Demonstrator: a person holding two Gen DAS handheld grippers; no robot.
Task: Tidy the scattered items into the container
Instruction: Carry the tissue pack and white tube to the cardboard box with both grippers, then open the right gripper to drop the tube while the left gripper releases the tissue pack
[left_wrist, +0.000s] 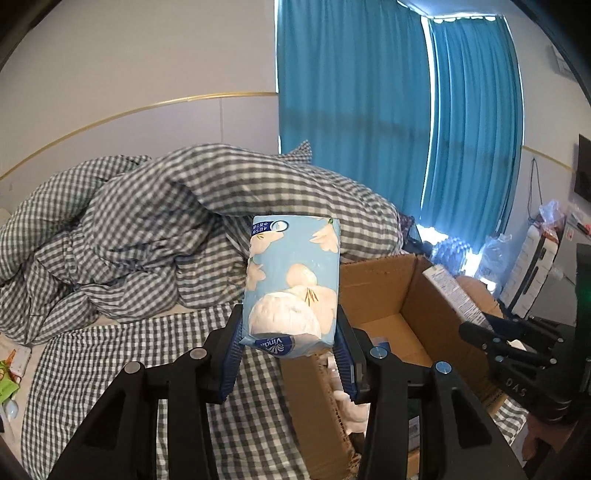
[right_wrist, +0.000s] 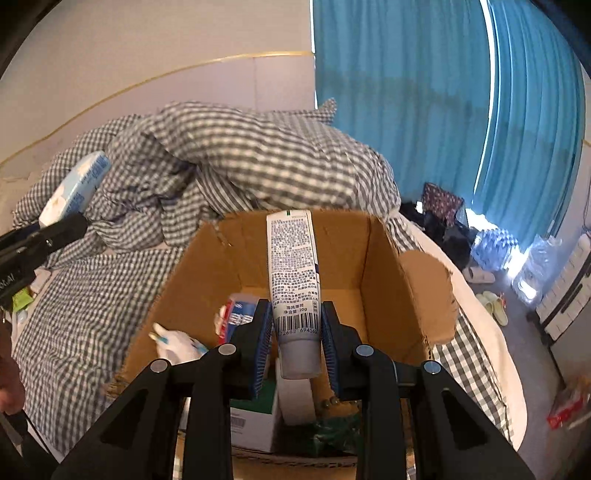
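Note:
My left gripper (left_wrist: 288, 328) is shut on a light blue tissue pack (left_wrist: 291, 280) with white flowers, held upright above the bed next to the left wall of the open cardboard box (left_wrist: 391, 291). My right gripper (right_wrist: 297, 325) is shut on a white toothpaste tube (right_wrist: 293, 273), held over the open box (right_wrist: 384, 266). The tissue pack (right_wrist: 75, 184) and left gripper show at the left of the right wrist view. The right gripper (left_wrist: 491, 339) with the tube (left_wrist: 452, 291) shows at the right of the left wrist view.
Inside the box lie a red and blue tube (right_wrist: 236, 314), a white item (right_wrist: 177, 341) and a white carton (right_wrist: 255, 421). A crumpled checked duvet (left_wrist: 147, 229) lies behind. Small items (left_wrist: 9, 373) lie at the bed's left edge. Blue curtains (left_wrist: 388, 110) hang at the right.

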